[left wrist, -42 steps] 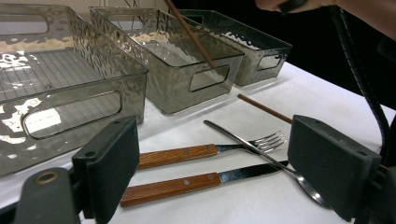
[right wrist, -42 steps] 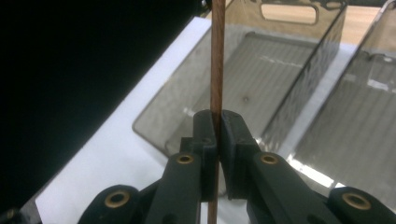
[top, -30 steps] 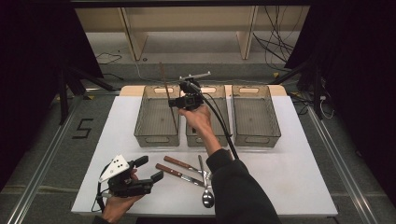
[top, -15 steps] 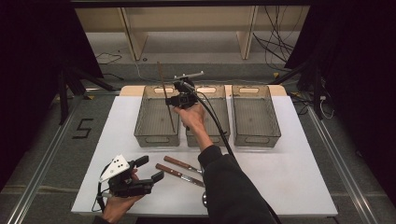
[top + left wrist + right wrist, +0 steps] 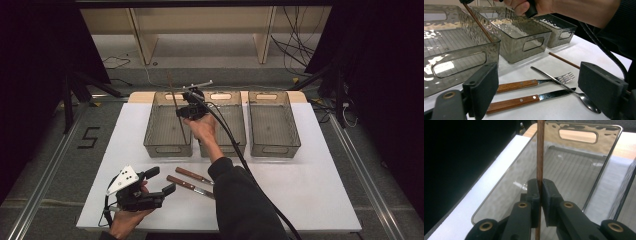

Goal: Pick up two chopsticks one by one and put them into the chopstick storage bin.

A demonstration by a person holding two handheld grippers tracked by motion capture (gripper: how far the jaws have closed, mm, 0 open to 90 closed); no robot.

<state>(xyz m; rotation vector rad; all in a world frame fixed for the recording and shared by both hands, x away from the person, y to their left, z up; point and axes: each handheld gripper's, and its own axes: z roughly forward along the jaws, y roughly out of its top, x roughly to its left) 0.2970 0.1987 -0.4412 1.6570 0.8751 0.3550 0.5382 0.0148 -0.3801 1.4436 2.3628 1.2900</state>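
My right gripper (image 5: 180,112) is shut on a thin brown chopstick (image 5: 172,93), held nearly upright over the left grey bin (image 5: 168,148). In the right gripper view the stick (image 5: 539,157) is pinched between the pads (image 5: 534,188), and the bin's ribbed floor (image 5: 574,172) lies below. My left gripper (image 5: 162,180) rests open near the table's front left. Nothing is in its grip. Ahead of its jaws lie a wooden-handled fork (image 5: 524,85), a wooden-handled knife (image 5: 524,100), a spoon (image 5: 586,100) and a second chopstick (image 5: 564,60) on the white table.
Three see-through grey bins stand in a row at the back: left, middle (image 5: 222,147) and right (image 5: 274,145). The right forearm and its cable (image 5: 235,145) cross the table in front of the middle bin. White tabletop (image 5: 310,185) lies at the front right.
The right gripper has carried the chopstick leftward and lower, from over the middle bin to over the left bin. The left gripper has stayed where it was.
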